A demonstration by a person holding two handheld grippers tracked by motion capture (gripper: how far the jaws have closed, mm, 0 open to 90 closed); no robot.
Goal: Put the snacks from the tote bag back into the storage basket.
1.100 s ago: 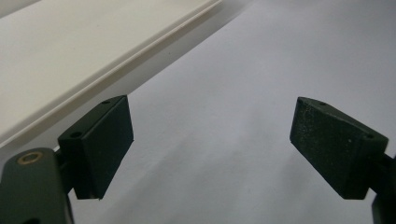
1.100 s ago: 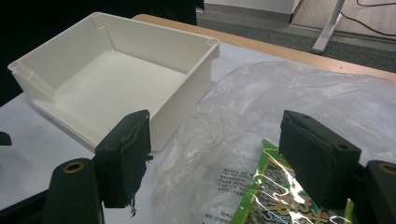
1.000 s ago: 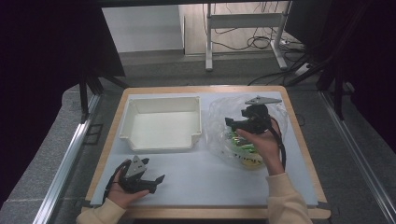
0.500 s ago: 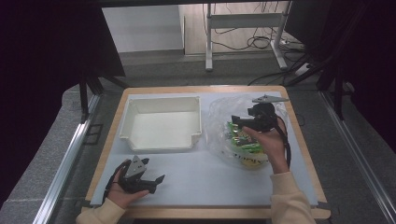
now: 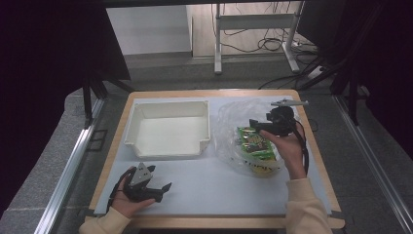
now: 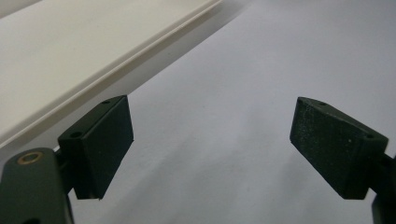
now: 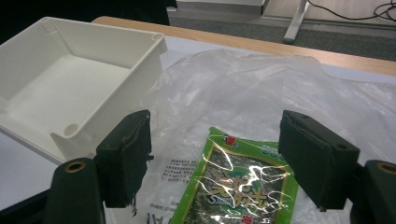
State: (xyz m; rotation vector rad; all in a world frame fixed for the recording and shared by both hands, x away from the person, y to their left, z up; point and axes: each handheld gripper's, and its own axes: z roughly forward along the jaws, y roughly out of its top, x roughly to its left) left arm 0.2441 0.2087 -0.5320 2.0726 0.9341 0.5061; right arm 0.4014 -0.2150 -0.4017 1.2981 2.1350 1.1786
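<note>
I am looking down on one wooden-edged worktop (image 5: pixel 311 146) covered by a single pale sheet. It is the largest thing here.

Next in size is one white plastic tray (image 5: pixel 168 127), shallow and rectangular, sitting on the far left half of the worktop. I see nothing inside it.

To its right lies one clear plastic bag (image 5: pixel 243 124), crumpled and spread flat, its left edge just beside the tray's right wall. Inside the bag I can count two green snack packets (image 5: pixel 254 144), stacked and overlapping; whether more lie under them I cannot tell. In the right gripper view the top packet (image 7: pixel 238 186) shows a green border and a dark middle under the shiny film.

I have two claws, one in each hand. My right claw (image 5: pixel 257 126) hangs over the bag, just above the far end of the packets, pointing toward the tray. Its jaws stand wide apart with nothing gripped between them; in its own view (image 7: pixel 217 161) the packet lies below the gap, apart from both pads.

My left claw (image 5: pixel 163 190) rests low at the near left of the worktop, in front of the tray and well apart from the bag. Its jaws also stand wide with only bare sheet between them (image 6: pixel 208 149), and the tray's front edge (image 6: pixel 116 56) crosses just beyond.
</note>
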